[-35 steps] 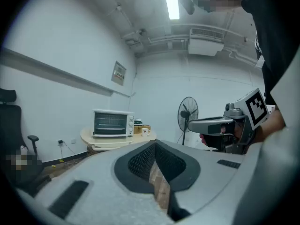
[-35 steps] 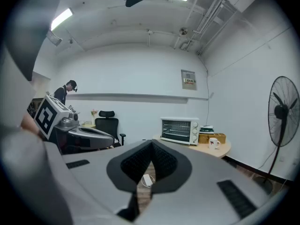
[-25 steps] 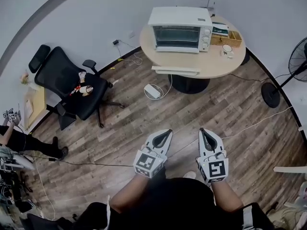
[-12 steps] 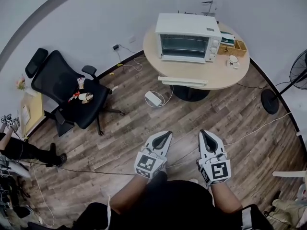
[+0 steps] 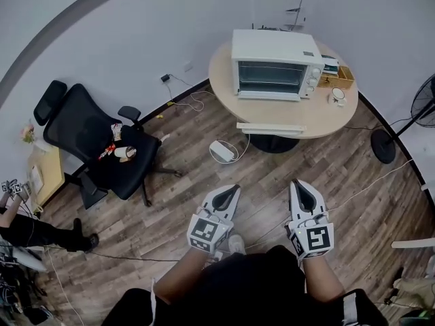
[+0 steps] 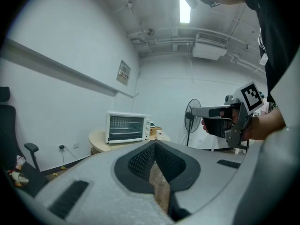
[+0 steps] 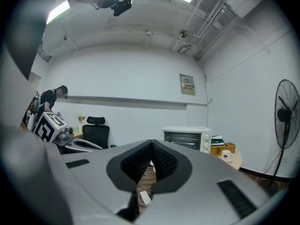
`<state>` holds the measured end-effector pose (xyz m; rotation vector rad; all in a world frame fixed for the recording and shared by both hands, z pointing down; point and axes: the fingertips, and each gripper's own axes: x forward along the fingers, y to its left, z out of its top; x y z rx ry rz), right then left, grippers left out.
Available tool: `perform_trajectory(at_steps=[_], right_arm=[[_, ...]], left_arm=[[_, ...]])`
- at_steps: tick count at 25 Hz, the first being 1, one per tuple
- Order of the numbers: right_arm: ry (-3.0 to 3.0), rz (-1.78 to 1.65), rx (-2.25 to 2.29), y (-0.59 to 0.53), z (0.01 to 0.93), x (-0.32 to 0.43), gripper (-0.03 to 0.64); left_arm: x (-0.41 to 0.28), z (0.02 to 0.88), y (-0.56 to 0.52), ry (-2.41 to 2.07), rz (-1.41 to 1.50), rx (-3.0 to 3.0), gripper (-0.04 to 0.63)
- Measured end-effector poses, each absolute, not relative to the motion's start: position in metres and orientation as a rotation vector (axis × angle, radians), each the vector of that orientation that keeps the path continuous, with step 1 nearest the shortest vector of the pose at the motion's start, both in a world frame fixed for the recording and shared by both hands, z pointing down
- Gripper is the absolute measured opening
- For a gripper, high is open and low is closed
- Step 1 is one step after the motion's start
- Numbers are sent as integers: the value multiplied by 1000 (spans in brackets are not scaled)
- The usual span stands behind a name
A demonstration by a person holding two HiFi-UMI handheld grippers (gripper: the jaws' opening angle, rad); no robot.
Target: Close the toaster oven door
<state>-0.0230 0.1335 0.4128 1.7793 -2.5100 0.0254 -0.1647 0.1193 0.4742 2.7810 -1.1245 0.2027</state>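
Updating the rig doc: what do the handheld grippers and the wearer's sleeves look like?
Left gripper and right gripper match: pale grey tapered shells, each with a black teardrop-shaped recess lined by mesh-textured black pads. Each carries a white cube printed with black square markers. No cables show on them. The person wears a black top; forearms uncovered.

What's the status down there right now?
Left gripper shut, empty. Right gripper shut, empty. Toaster oven far off, untouched; door unclear. White box on floor between.
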Motion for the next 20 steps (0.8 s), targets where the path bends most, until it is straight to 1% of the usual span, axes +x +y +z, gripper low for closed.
perform_trajectory(at_steps=[10, 20], right_arm=[[-2470, -88, 1804, 98, 400, -19, -3], [-2480, -20, 1814, 28, 413, 19, -3]], left_arm=[[-172, 471, 73, -1169, 273, 2813, 3], [-143, 476, 8, -1159, 307, 2801, 3]])
